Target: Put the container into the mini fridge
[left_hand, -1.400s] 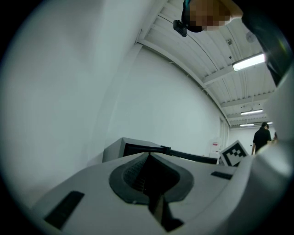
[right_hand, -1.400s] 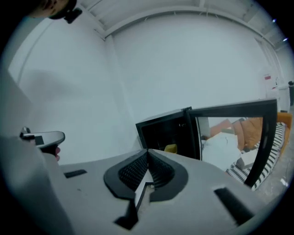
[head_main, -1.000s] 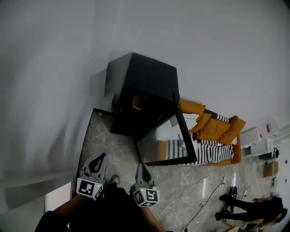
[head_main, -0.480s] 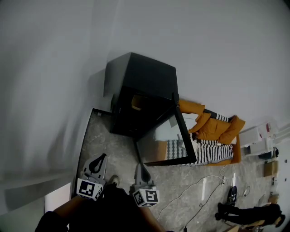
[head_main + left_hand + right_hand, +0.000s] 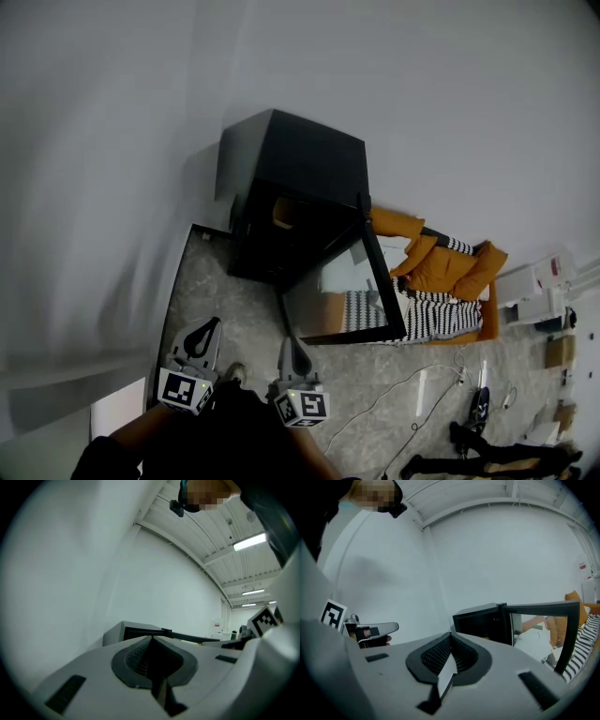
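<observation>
The black mini fridge stands against the white wall, and its glass door is swung open to the right. Something small and tan shows inside near the top; I cannot tell what it is. Both grippers hang low in the head view, well short of the fridge. My left gripper is shut with nothing in it, and so is my right gripper. The right gripper view has the fridge and its door ahead. In the left gripper view only the fridge's top shows over the jaws.
An orange sofa with striped cushions lies right of the fridge door. Cables trail over the speckled floor. A person is at the lower right, with white boxes near them. The white wall runs along the left.
Both grippers have stayed almost where they were. The person at the lower right has moved further down in the view.
</observation>
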{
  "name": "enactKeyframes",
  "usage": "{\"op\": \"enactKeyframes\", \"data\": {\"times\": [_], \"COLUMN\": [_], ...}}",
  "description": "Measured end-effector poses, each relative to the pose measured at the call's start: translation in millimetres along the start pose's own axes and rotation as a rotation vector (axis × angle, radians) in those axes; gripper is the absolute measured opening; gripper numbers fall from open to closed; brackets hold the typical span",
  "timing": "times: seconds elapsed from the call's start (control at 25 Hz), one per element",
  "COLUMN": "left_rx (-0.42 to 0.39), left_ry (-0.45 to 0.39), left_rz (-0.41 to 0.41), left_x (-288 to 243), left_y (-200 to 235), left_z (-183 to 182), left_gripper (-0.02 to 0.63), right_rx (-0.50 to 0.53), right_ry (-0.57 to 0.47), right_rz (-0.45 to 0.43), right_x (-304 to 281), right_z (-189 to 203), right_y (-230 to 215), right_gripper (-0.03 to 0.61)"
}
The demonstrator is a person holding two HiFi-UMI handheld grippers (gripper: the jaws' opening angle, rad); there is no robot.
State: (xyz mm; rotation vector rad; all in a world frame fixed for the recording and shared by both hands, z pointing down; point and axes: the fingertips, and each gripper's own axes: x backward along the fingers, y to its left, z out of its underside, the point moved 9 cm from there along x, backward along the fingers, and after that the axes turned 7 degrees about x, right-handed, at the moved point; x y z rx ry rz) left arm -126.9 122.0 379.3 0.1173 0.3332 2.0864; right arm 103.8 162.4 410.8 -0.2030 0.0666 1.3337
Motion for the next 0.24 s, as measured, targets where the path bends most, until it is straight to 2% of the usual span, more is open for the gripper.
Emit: {"op": "enactKeyframes", "data": {"times": [0.24], "left_rx": [0.000], "left_ry": [0.002], "left_rz": [-0.004], "left_x": [-0.4], "left_y": [0.4], "left_z": [-0.6], "left_gripper": [0.008], "right_rx": [0.004], "right_ry": [0.001], "right_rz": [0.003], "right_x": [-0.2], "right_z": [-3.2], "right_y": [-0.9], "right_gripper": [0.002]}}
